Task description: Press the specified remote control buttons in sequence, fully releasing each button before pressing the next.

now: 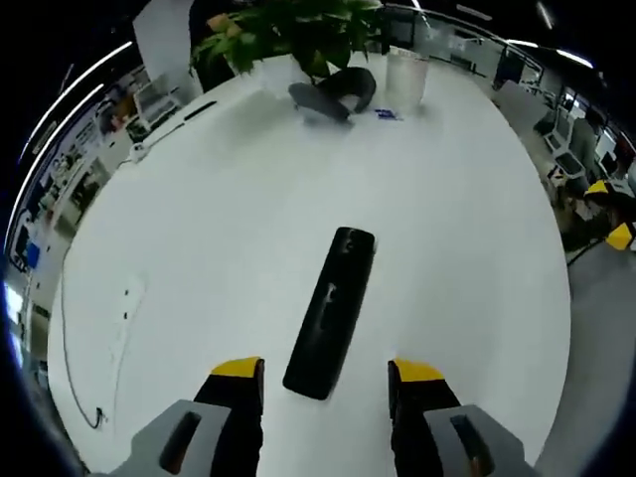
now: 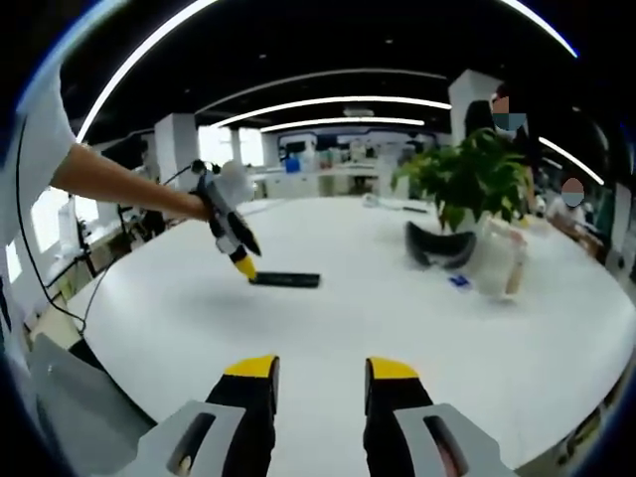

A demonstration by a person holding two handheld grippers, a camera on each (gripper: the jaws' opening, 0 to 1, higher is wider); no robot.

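Note:
A long black remote control [image 1: 331,312] lies flat on the white table [image 1: 219,238], its near end between the yellow-tipped jaws of my left gripper [image 1: 326,370], which is open and above it. In the right gripper view the same remote [image 2: 285,279] lies far off at the left-middle, with the left gripper [image 2: 241,264] held over its left end by a person's arm [image 2: 119,184]. My right gripper [image 2: 318,369] is open over bare table, well short of the remote, holding nothing.
A potted green plant [image 1: 298,30] stands at the far side, with a dark curved headset [image 1: 333,94] and a clear cup [image 1: 405,79] beside it. The plant [image 2: 477,179], headset [image 2: 439,246] and cup [image 2: 502,263] sit at the right. A white cable [image 1: 119,328] runs along the left edge.

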